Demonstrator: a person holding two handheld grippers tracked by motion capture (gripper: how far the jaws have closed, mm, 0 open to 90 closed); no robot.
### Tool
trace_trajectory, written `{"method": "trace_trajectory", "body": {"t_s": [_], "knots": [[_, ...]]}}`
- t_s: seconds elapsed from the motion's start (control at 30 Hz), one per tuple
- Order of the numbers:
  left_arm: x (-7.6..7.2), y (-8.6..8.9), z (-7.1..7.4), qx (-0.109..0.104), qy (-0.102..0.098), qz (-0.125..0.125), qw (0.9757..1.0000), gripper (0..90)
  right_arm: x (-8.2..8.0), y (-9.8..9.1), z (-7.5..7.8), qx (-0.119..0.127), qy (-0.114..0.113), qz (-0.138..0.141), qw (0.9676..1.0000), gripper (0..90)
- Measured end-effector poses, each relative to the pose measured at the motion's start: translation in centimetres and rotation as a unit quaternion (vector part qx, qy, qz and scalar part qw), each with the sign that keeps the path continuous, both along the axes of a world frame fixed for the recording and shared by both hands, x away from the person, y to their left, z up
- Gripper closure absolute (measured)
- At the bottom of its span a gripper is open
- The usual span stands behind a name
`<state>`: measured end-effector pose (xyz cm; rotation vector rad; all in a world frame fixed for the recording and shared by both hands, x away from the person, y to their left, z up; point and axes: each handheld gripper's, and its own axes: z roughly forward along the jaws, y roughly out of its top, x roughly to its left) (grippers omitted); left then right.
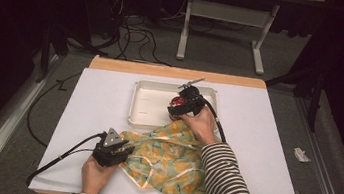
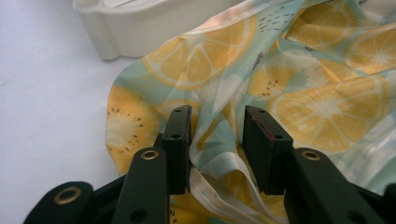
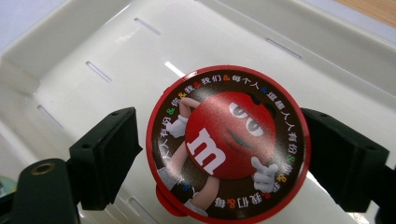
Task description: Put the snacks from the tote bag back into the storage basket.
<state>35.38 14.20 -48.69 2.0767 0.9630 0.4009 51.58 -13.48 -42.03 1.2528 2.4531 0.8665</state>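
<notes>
A cloth with a lemon-slice print (image 1: 171, 162) lies crumpled on the white table top, near the front edge. My left gripper (image 1: 127, 147) sits at the cloth's left edge. In the left gripper view the jaws (image 2: 218, 135) are partly closed, with a raised fold of the cloth (image 2: 317, 102) and its white hem bunched between the pads. A round red tin (image 3: 226, 140) with a candy character on its lid rests in the white tray (image 3: 93, 46). My right gripper (image 3: 219, 149) straddles the tin with its jaws wide, and a gap shows at the left pad.
The white tray (image 1: 135, 103) stands in the middle of the table, with its near rim touching the cloth. A striped sleeve crosses over the cloth to the tray. Cables trail from both grippers. Bare white table top lies left and right of the tray.
</notes>
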Motion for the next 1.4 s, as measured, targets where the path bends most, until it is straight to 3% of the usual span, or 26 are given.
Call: {"method": "trace_trajectory", "body": {"t_s": [0.37,0.87,0.97,1.07,1.4], "knots": [[0.0,0.0,0.0,0.001,0.0,0.0,1.0,62.5,-0.7,-0.8,1.4,0.016,-0.011,0.0,0.9998,15.4],[0.0,0.0,0.0,0.001,0.0,-0.001,1.0,62.5,-2.2,-2.2,3.6,0.039,-0.053,0.002,0.9978,18.7],[0.0,0.0,0.0,0.001,0.0,0.0,1.0,62.5,-2.9,-2.7,3.9,0.043,-0.071,-0.002,0.9966,21.2],[0.0,0.0,0.0,0.001,0.0,0.0,1.0,62.5,-3.2,-3.1,3.9,0.043,-0.065,-0.006,0.9969,21.2],[0.0,0.0,0.0,0.0,0.0,0.0,1.0,62.3,-4.1,-3.6,5.0,0.047,-0.082,0.003,0.9955,23.1]]}}
